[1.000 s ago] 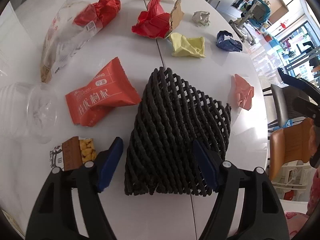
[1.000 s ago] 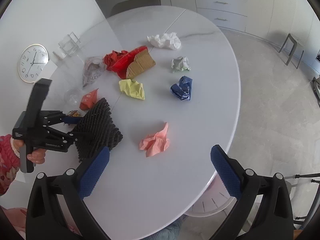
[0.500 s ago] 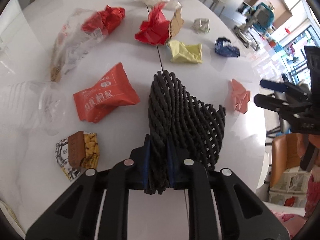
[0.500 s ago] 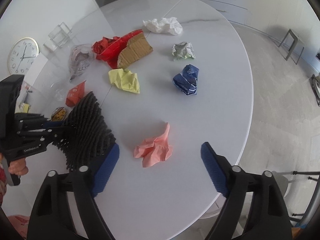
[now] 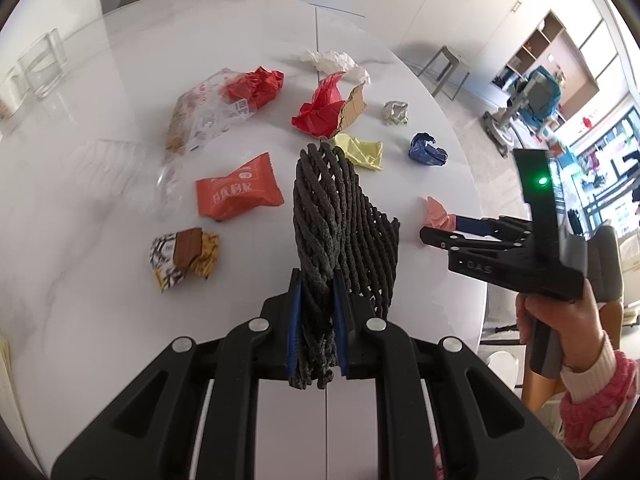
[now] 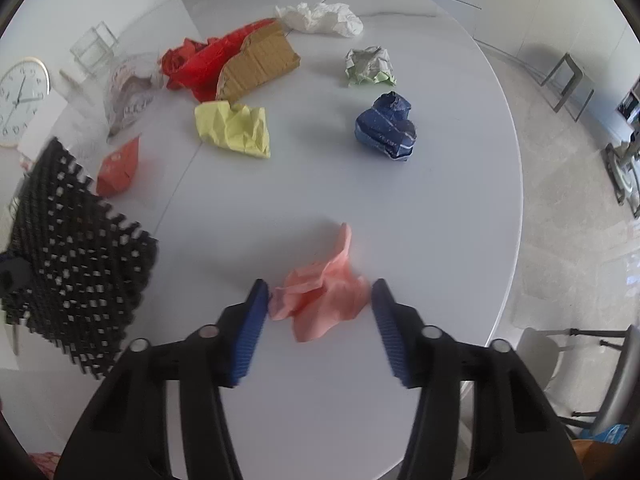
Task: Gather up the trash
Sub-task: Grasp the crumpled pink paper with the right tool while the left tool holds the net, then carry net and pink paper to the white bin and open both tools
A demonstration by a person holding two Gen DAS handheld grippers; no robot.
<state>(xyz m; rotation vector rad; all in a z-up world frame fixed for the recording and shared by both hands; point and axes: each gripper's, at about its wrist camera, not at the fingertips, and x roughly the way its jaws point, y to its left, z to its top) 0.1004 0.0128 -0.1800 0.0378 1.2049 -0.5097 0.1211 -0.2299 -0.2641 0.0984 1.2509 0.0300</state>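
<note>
Holding: left gripper clamps black foam net. Right gripper jaws closing around pink paper, not yet pinched. Beyond net: yellow wad, orange packet uncollected.

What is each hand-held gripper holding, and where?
Left hand-held gripper: black foam net, pinched at its near edge. Right hand-held gripper: closing around pink paper, not gripped.

- Foam net is pinched in the left tongs, above the tabletop.
- Snack packet lies left of the net; wrapper is nearer than it.
- Paper wad sits between the closing right tongs.
- Cardboard lies far behind.
</note>
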